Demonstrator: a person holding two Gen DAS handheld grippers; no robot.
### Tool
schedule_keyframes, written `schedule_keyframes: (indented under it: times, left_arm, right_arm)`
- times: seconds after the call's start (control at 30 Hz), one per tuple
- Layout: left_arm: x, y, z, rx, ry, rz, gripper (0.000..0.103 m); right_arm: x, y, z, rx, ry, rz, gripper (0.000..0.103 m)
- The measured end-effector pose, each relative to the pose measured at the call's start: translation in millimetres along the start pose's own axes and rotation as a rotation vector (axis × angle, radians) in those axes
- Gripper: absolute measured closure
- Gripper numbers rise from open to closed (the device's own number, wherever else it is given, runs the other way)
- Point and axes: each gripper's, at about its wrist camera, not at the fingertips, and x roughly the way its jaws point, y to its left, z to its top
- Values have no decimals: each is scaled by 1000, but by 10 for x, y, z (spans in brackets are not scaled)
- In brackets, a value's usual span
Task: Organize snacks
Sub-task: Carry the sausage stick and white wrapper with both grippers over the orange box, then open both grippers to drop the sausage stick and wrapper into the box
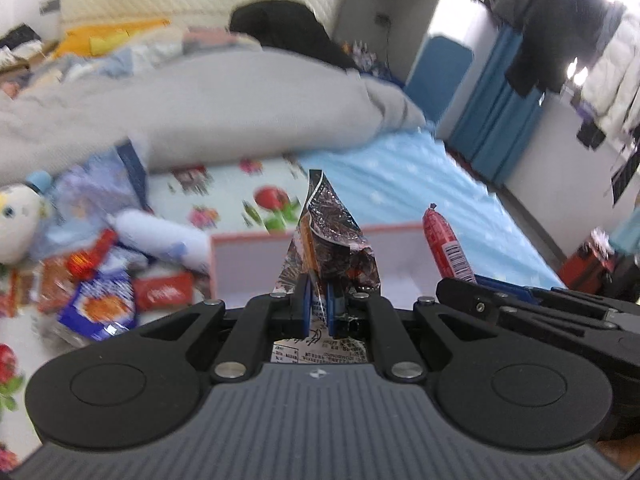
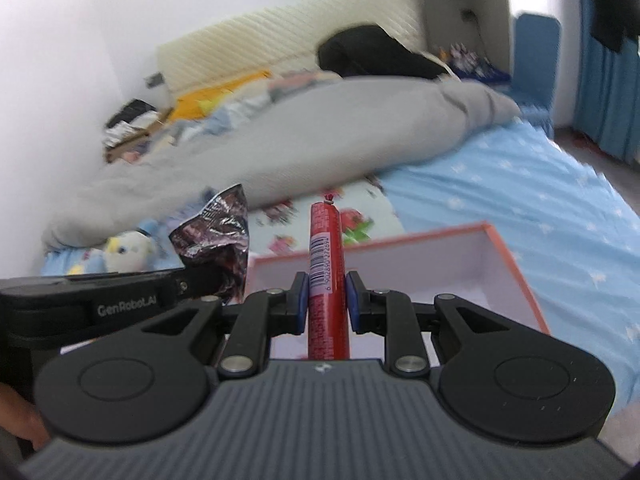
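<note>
My left gripper [image 1: 318,306] is shut on a crinkled dark foil snack packet [image 1: 328,240], which stands up between the blue pads above a pink-rimmed white box [image 1: 248,264]. The right gripper [image 2: 326,304] is shut on a red sausage stick [image 2: 325,248] with a barcode, held upright over the same box [image 2: 500,256]. In the left wrist view the sausage stick [image 1: 444,246] and the right gripper's black body [image 1: 520,300] show at right. The foil packet [image 2: 218,236] and the left gripper's body [image 2: 92,304] appear at left in the right wrist view.
A pile of snack packets [image 1: 100,284], a white roll [image 1: 160,236] and a plush toy [image 1: 16,220] lie left of the box on the flowered sheet. A grey duvet [image 1: 208,108] heaps behind. Blue bedding [image 2: 520,184] stretches right. A hand [image 2: 20,420] shows at lower left.
</note>
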Motion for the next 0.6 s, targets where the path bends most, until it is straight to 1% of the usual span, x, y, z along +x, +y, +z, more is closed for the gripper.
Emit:
schedule_keyframes:
  times: [0.13,0.3,0.4,0.53,0.57,0.6]
  left_arm:
    - [384,-136,-154,12,80,-7,94]
    - [791,-164,-321,9,164,-11,93]
    - [965,-148,-387,3,199,-18,93]
    - [1074,-161,-433,15,221,-10,93]
    - [1093,-162,-433,17,231,-2,85]
    - [1117,-160,-436,16,241,-4,62]
  right_arm:
    - [201,-245,-172,34,69,-30,80]
    - [462,-474,-381,81,156,-57,80]
    - [577,-597,-470,99,191,-64,80]
    - [664,-719,-533,138,218,-74,79]
    - [665,-743,-541,148,216,-77,79]
    - [661,-762,-545,157,218,-79,79]
